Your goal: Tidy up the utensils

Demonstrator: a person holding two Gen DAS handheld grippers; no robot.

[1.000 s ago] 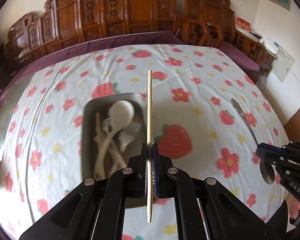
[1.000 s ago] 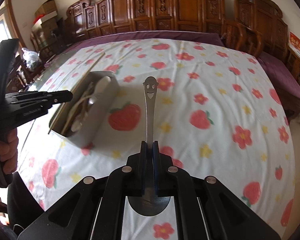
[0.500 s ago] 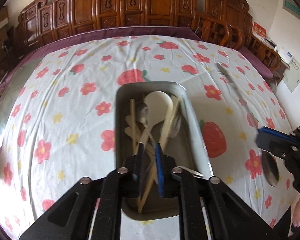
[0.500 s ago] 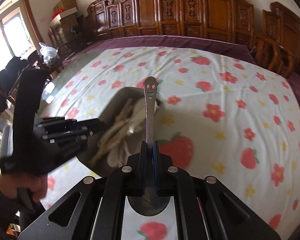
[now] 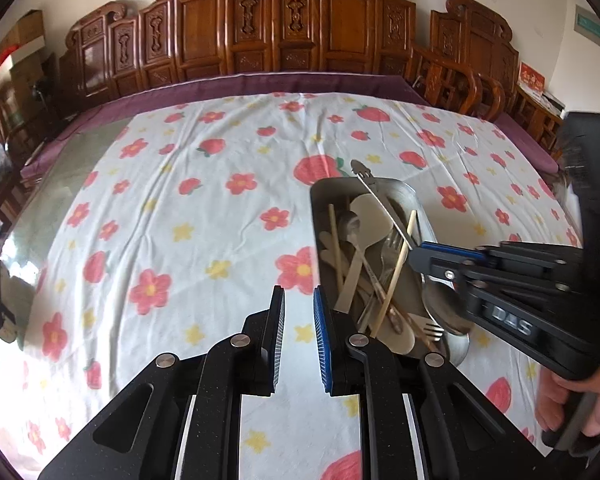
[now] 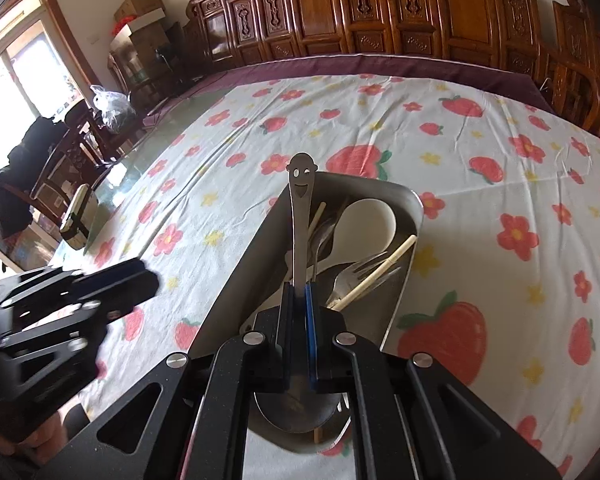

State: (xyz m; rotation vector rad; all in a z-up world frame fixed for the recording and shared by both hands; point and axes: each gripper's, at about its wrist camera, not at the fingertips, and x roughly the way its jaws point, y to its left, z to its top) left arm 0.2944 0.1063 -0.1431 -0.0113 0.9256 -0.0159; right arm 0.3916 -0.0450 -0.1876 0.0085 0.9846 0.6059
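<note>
A metal tray (image 5: 420, 204) (image 6: 414, 204) on the flowered tablecloth holds a white spoon (image 6: 366, 220), a metal fork (image 6: 350, 274), chopsticks (image 5: 398, 264) and other utensils. My right gripper (image 6: 299, 288) is shut on a steel spoon with a smiley-face handle (image 6: 300, 200) and holds it over the tray; it shows from the side in the left wrist view (image 5: 414, 254). My left gripper (image 5: 299, 300) is open and empty, left of the tray above the cloth.
The table (image 5: 180, 220) has a bare glass strip along its left edge with a small box (image 6: 76, 216) on it. Carved wooden chairs (image 5: 280, 32) line the far side. A plastic bag (image 6: 112, 106) sits at the back left.
My left gripper let its chopstick go into the tray, opened and drew away to the left. My right gripper carried the smiley spoon over the tray.
</note>
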